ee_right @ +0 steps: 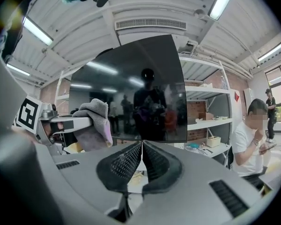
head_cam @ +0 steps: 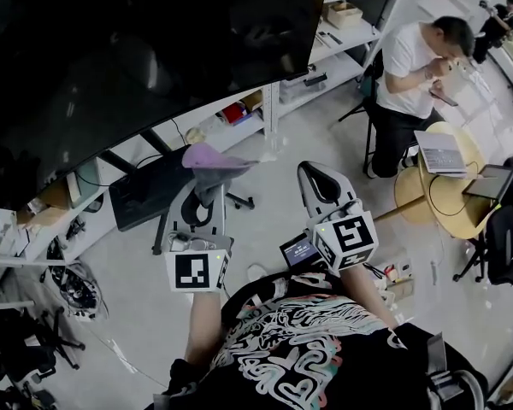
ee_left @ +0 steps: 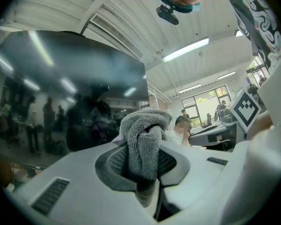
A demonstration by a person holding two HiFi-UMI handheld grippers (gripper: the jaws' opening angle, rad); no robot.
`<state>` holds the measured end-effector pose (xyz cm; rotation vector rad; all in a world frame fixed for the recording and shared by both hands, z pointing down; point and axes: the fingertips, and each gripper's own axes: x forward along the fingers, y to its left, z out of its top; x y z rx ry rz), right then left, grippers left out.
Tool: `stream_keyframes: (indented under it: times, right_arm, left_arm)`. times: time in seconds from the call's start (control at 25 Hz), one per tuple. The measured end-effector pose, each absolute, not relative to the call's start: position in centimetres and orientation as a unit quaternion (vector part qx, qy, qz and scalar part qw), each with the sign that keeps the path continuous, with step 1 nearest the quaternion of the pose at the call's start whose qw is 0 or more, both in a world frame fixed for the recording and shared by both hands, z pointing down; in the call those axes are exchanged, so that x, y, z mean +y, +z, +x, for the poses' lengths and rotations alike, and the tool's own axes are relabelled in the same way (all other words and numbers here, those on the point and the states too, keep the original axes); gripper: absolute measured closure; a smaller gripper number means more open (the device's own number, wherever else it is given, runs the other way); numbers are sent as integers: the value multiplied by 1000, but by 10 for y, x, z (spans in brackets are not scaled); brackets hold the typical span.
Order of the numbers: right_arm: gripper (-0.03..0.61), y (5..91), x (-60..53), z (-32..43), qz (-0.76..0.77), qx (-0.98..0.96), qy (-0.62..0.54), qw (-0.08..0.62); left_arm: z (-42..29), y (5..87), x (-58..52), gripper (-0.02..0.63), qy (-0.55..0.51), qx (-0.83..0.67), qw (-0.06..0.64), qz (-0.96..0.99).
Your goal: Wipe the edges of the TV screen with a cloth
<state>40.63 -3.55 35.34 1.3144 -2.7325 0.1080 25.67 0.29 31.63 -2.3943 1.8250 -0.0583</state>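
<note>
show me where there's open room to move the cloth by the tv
Bare floor lies between the shelves and the right claw. It is crowded under the TV screen, where the left claw holds the cloth, and around the round table.

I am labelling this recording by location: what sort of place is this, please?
Probably an office or lab workroom: white storage shelving stands beside the large TV screen, and a person sits by a round wooden table with a laptop on it.
</note>
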Motion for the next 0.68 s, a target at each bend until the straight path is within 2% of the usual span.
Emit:
stream_keyframes:
  times: [0.68]
  right_arm:
    - [545, 350, -36, 416, 412, -909, 48, 48]
  left_arm:
    - [268, 314, 0, 540, -29, 614, 58, -786]
